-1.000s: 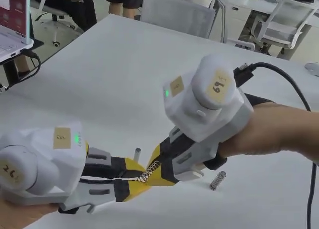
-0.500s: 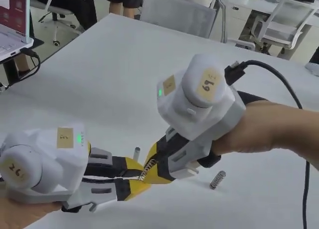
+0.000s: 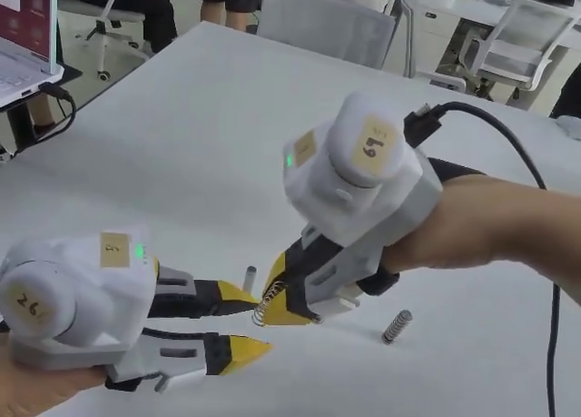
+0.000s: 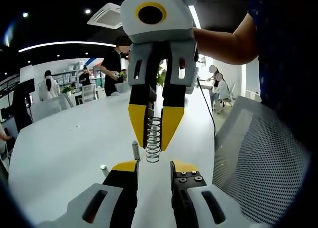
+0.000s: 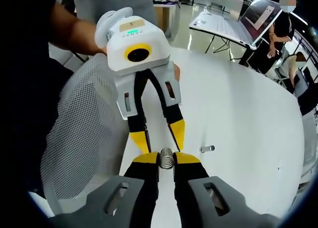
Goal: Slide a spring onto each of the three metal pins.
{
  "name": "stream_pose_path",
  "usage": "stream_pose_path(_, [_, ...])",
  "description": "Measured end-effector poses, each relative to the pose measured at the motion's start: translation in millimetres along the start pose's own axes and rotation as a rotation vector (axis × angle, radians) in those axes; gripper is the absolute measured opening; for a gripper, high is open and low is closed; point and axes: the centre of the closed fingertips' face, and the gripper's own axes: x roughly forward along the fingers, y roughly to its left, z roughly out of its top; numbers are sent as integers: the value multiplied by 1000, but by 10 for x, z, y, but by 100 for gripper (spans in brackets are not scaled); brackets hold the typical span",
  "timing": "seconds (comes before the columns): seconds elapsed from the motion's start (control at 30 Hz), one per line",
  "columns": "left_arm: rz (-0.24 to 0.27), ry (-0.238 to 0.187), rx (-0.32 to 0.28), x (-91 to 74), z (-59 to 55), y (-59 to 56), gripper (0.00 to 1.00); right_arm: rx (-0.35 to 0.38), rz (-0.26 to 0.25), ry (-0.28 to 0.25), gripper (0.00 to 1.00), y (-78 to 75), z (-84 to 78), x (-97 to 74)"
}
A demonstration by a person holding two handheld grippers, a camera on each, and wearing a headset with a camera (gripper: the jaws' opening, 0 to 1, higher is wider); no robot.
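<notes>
My right gripper [image 3: 275, 306] is shut on a small coil spring [image 3: 264, 305], which it holds just above the white table [image 3: 200, 144]. The spring [image 5: 167, 157] is pinched between its yellow fingertips in the right gripper view. My left gripper [image 3: 260, 324] faces it from the lower left, open, with nothing between its jaws. In the left gripper view the spring [image 4: 153, 133] hangs in the right gripper [image 4: 154, 145] just beyond my open left gripper [image 4: 154, 166]. A short metal pin [image 3: 250, 277] stands upright just behind the two grippers. A second spring [image 3: 396, 326] lies loose on the table to the right.
A black cable [image 3: 508, 144] runs from the right gripper over the person's forearm. A laptop [image 3: 23, 35] sits at the table's far left edge. Office chairs [image 3: 318, 22] and seated people stand beyond the far edge.
My left gripper's jaws, together before, have spread apart. The right gripper has kept hold of the spring and shifted slightly up and left.
</notes>
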Motion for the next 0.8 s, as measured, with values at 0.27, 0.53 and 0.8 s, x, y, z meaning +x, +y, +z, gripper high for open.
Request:
stream_pose_path(0.27, [63,20,-57,-165,-174,94,44,-4,-9,10,8,-38,-28,-13])
stream_pose_path(0.53, [113,45,-58,-281,-326,169,53,-3,-14,12,8,-86,-33,-11])
stream_pose_path(0.8, [157,56,-59,-349,-428,248,59,3,-46,32,8,-280,-90,-30])
